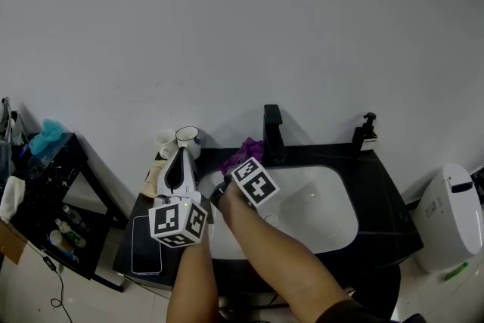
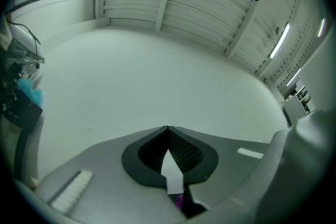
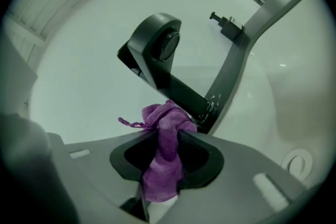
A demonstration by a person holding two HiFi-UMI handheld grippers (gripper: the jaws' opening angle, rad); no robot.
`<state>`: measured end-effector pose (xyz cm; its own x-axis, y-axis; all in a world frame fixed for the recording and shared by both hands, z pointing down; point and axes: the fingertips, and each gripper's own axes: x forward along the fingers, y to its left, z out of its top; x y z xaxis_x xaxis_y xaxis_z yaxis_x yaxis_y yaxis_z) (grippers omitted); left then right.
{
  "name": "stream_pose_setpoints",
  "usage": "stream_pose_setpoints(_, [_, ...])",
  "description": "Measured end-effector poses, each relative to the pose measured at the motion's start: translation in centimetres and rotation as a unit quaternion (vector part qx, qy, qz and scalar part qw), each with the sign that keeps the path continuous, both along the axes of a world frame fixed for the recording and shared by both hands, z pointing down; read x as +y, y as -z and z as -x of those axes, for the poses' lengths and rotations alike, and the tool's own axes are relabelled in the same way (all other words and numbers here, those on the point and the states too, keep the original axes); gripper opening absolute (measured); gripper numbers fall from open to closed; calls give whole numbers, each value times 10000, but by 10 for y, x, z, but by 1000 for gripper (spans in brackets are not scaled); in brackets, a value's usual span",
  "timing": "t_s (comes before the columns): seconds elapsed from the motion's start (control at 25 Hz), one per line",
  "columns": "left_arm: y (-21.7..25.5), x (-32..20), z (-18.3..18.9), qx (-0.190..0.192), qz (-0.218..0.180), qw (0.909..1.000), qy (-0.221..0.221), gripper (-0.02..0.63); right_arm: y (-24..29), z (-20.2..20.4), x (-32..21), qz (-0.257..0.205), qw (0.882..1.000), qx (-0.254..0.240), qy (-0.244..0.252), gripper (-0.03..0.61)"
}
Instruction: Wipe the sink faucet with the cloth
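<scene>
A dark side shelf [image 1: 57,170] stands at the far left, apart from the black table [image 1: 382,189]. On the table's left end lies a flat phone [image 1: 146,253]. Over that end hangs the left tool [image 2: 168,136], its jaws closed together with nothing between them, aimed at the pale wall [image 1: 242,19]. Two white cups [image 1: 181,138] stand just beyond it by the wall.

The right tool [image 3: 167,147] reaches over the white sink [image 1: 336,200] and is clamped on a purple cloth [image 3: 164,157]. The cloth bunches out past the jaw tips and appears to touch the lower part of the black faucet [image 3: 157,52], which rises behind the sink. Farther right, on the table's back edge, is a black soap pump [image 1: 365,134].
</scene>
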<state>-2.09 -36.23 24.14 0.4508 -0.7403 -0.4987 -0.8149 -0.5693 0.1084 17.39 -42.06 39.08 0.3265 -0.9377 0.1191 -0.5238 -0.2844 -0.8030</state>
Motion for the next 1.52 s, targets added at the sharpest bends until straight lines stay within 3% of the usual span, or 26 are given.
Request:
stream_pose_setpoints(0.2, [-7,-4,-7,-427,28,9989,202,17,2,8,15,35,9992,68,391,117])
stream_pose_setpoints(0.32, [-12,-8,-5,-532,106,9979,346,17,26,32,28,-115,9903,815,1118,117])
stream_pose_setpoints(0.4, [-13,-9,-8,-669,85,9968,435,17,51,48,46,-381,9697,1814,1594,117])
stream_pose_setpoints(0.48, [-14,-7,-12,-857,25,9951,497,17,72,61,72,-684,9368,2840,1925,117])
stream_pose_setpoints(0.6, [-18,-5,-21,-1141,-36,9921,515,17,95,61,113,-1077,8907,3867,2132,118])
stream_pose_setpoints(0.8, [-32,-5,-53,-1299,250,9912,11,17,141,-1,160,-1475,8331,5083,1606,118])
stream_pose_setpoints(0.92, [-46,-8,-74,-1401,579,9878,-352,17,156,-52,171,-1361,8084,5624,1086,118])
stream_pose_setpoints(1.08, [-61,-7,-91,-1866,723,9789,-416,17,143,-106,163,-850,7914,6018,652,118])
stream_pose_setpoints(1.2, [-73,-6,-99,-2398,685,9681,-233,17,109,-120,152,-406,7783,6222,743,120])
stream_pose_setpoints(1.28, [-79,-5,-106,-2603,693,9628,-228,17,88,-124,147,-215,7913,6014,1080,120])
stream_pose_setpoints(1.36, [-82,-5,-111,-2616,762,9617,-303,17,79,-128,143,-141,8129,5673,1308,118])
stream_pose_setpoints(1.4, [-82,-6,-111,-2584,801,9621,-332,17,76,-129,142,-99,8175,5595,1358,118])
stream_pose_setpoints(1.52, [-80,-7,-108,-2382,910,9663,-353,17,69,-127,140,19,8116,5650,1485,115])
